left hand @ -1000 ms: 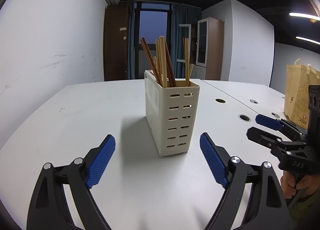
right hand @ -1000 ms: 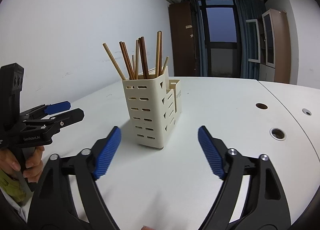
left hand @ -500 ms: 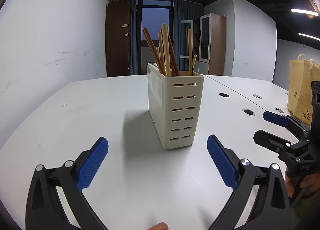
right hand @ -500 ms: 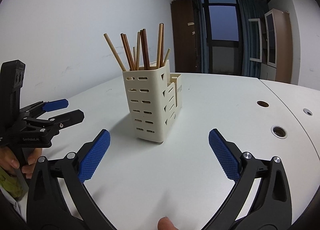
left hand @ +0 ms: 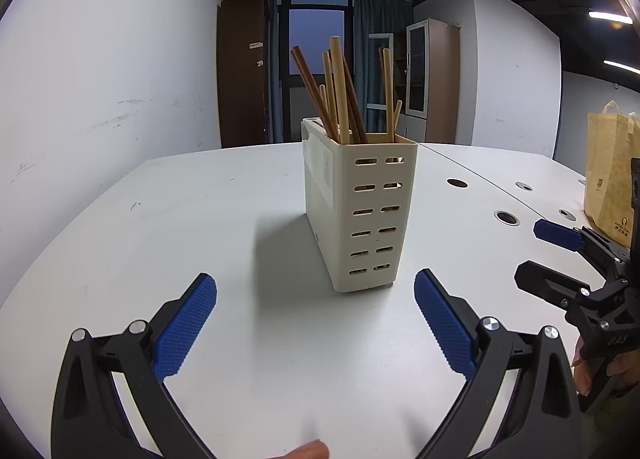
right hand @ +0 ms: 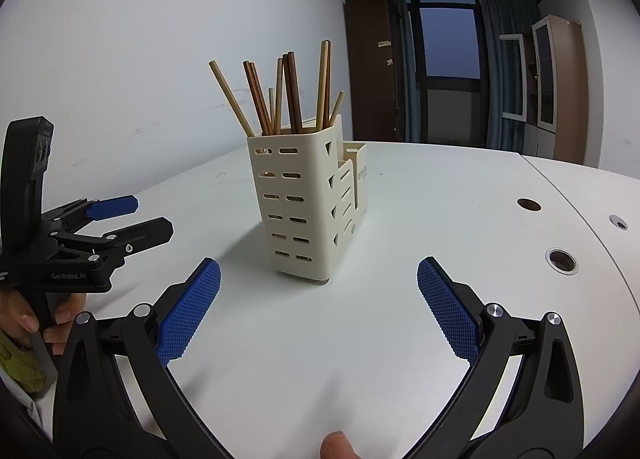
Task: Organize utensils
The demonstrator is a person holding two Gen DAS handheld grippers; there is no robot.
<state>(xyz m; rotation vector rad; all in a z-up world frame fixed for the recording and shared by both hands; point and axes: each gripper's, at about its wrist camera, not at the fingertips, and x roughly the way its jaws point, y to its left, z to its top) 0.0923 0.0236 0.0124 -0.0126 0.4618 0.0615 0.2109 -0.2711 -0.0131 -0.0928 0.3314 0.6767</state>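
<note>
Chopsticks stand bunched in tall end of cream holder, middle of frame, on white table. Lower pockets behind look empty. Left gripper wide apart, holds nothing, low in frame, short of holder. Right gripper same. You pick one stick near top, pinch softly, lift straight up. Keep holder from tipping.
</note>
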